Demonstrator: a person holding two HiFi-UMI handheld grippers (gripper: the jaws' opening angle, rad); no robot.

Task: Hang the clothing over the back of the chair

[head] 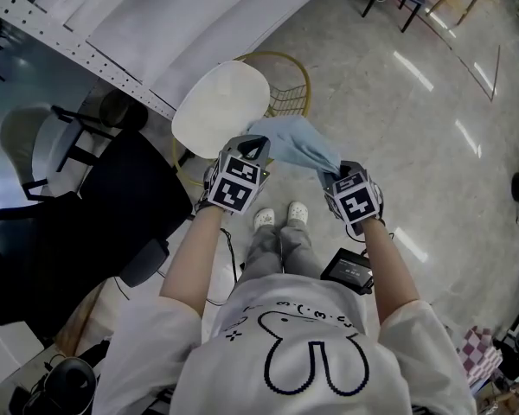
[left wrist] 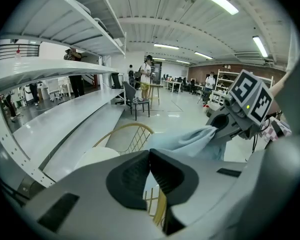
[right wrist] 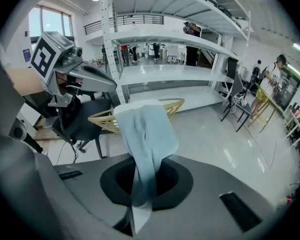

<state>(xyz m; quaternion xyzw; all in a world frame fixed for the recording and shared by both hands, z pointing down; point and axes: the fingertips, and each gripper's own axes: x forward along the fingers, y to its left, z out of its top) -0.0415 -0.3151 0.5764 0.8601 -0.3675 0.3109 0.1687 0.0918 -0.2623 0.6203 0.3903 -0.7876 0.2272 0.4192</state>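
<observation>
Head view: pale blue clothing point(head: 294, 141) stretched between left hand-held gripper point(head: 255, 148) and right hand-held gripper point(head: 333, 178), just beside the chair point(head: 221, 109). Left gripper view: jaws clamped on the clothing's edge. Right gripper view: jaws pinching a hanging fold, chair beyond.

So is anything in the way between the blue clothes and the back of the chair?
Nothing visible. The light-blue clothing is held up right by the chair's gold wire back, with only air between them.

Clothing point(head: 294, 141) between left gripper point(head: 258, 148) and right gripper point(head: 331, 176), chair point(head: 216, 111) just beyond.
</observation>
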